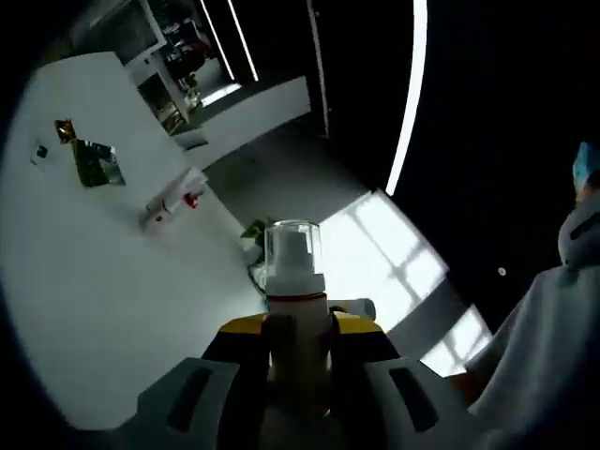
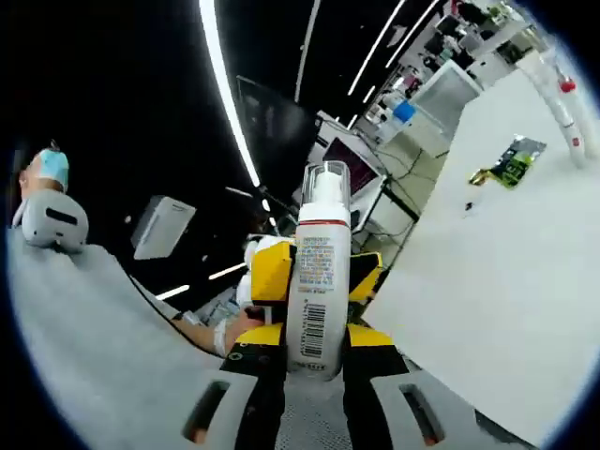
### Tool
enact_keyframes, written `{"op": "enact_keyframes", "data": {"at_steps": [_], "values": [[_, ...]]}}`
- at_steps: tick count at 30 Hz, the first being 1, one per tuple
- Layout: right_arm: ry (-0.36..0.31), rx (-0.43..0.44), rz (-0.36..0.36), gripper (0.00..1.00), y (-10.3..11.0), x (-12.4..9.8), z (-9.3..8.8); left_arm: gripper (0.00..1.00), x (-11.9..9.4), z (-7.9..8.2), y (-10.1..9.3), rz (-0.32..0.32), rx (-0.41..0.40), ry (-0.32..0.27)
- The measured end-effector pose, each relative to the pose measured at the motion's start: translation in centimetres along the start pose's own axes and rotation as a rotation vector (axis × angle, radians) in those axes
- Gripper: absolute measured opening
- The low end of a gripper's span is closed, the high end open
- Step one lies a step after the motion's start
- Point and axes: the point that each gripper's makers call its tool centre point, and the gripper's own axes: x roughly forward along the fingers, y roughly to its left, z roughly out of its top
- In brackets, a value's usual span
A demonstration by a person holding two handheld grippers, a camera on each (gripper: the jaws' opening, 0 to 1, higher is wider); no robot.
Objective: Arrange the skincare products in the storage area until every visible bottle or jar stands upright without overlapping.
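A white pump bottle [image 2: 317, 281] with a clear cap, a red band and a barcode label stands up between the yellow pads of my right gripper [image 2: 316, 339], which is shut on its lower body. Higher on the same bottle, a second pair of yellow fingers [image 2: 270, 272] presses against its sides, and a hand [image 2: 232, 333] shows behind them. In the left gripper view the pump bottle [image 1: 293, 267] rises cap first from my left gripper [image 1: 298, 330], shut on it. The bottle is lifted off the table.
A white table [image 1: 103, 281] tilts across both views, its edge close to the bottle. On it lie a green and gold packet [image 1: 94, 161] and a white tube with a red part [image 1: 173, 202]. A person in grey [image 2: 84, 319] stands close by.
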Motion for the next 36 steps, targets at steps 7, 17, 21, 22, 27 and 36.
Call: {"op": "enact_keyframes", "data": {"at_steps": [7,17,21,22,27,36], "values": [[-0.028,0.096,0.055,0.15,0.2,0.3,-0.2,0.21,-0.2,-0.1,0.3,-0.018,-0.078,0.011],[0.002,0.019,-0.120,0.15,-2.8,0.5,-0.3,0.20,-0.6,0.4,2.5,0.130,0.061,-0.005],[0.022,-0.074,-0.222,0.17,-4.3,0.8,-0.2,0.19,-1.1,0.6,4.0,0.221,0.094,-0.010],[0.027,-0.091,-0.269,0.18,-5.0,0.9,-0.2,0.19,-1.3,0.9,4.7,0.260,0.103,-0.024],[0.097,-0.218,-0.412,0.29,-7.0,1.4,-0.6,0.19,-2.1,1.5,6.3,0.353,0.114,-0.047],[0.353,-0.508,-0.572,0.24,-9.1,2.7,-1.7,0.19,-2.7,2.0,7.4,0.423,0.119,-0.080]]}}
